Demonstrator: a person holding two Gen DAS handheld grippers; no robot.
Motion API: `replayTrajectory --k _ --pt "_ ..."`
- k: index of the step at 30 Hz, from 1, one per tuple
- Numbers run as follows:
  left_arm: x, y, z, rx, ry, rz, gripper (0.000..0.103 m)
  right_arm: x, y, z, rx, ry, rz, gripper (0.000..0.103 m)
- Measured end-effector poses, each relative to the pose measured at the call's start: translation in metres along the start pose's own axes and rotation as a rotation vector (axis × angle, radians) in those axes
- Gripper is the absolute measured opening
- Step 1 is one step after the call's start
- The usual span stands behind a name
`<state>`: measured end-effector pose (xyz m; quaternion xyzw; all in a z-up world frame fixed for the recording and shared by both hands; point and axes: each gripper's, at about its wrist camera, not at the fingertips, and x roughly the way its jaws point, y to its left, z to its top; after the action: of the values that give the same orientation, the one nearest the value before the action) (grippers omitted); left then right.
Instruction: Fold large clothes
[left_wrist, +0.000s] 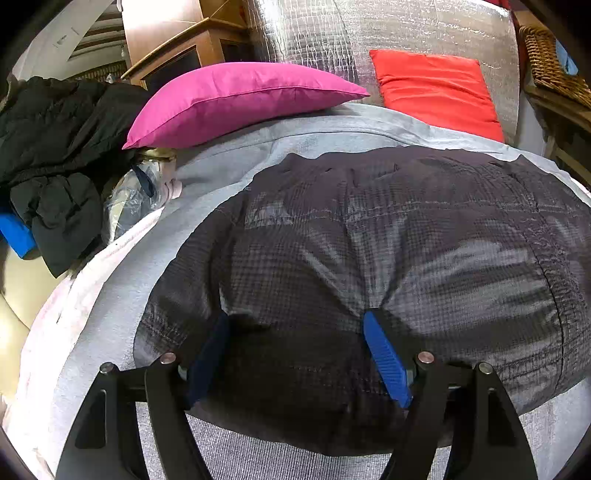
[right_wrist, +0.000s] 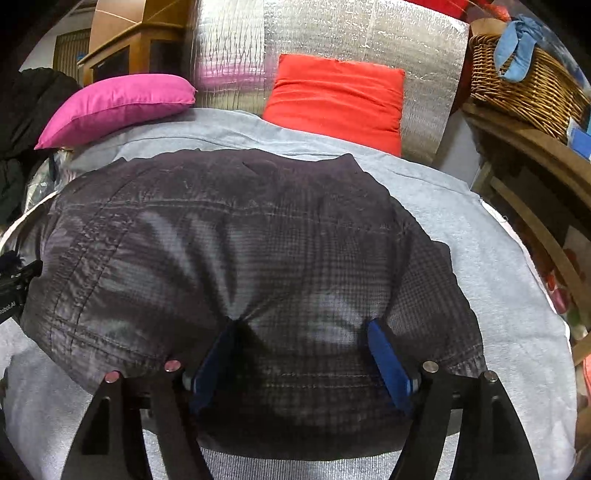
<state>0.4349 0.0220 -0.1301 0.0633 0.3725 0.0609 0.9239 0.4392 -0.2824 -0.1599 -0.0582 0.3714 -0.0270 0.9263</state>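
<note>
Since both the left hand-held gripper (left_wrist: 295, 354) and right hand-held gripper (right_wrist: 301, 360) sit wide, holding nothing, the puffy dark jacket (left_wrist: 388, 240) could spring open toward 12 o'clock.

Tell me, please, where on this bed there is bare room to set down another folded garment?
Free: the grey sheet right of the dark jacket, toward the wooden frame, and the strip between the jacket and the pink pillow. Crowded: the left edge, with the black clothes pile and plastic bag.
</note>
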Motion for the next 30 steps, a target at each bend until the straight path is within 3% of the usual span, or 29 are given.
replayTrajectory --k 7,11,13,15,19,22,24,30 --pt "-0.008 0.009 0.008 -0.02 0.031 -0.042 0.076 -0.012 -0.003 0.016 0.03 0.035 0.006 0.079" --pt "-0.025 0.032 0.011 -0.11 -0.021 -0.015 0.078 -0.043 0.0 0.027 0.048 -0.056 0.026 0.079" --pt "-0.021 0.039 0.006 -0.132 -0.004 0.003 0.078 -0.05 0.007 0.029 0.046 -0.084 0.047 0.079" --pt "-0.009 0.04 -0.002 -0.122 0.033 0.004 0.079 -0.048 0.018 0.027 0.032 -0.083 0.068 0.079" --pt "-0.001 0.037 -0.012 -0.097 0.001 0.009 0.087 -0.015 0.041 0.008 -0.032 0.008 0.064 0.079" --pt "0.004 0.043 -0.009 -0.129 0.018 -0.017 0.092 -0.006 0.042 0.004 -0.034 0.003 0.061 0.08" --pt "0.008 0.048 -0.01 -0.152 0.026 -0.031 0.095 -0.011 0.04 0.011 -0.022 0.017 0.063 0.081" --pt "0.017 0.06 -0.013 -0.237 0.067 -0.084 0.102 -0.021 0.032 0.056 0.019 -0.054 0.084 0.082"
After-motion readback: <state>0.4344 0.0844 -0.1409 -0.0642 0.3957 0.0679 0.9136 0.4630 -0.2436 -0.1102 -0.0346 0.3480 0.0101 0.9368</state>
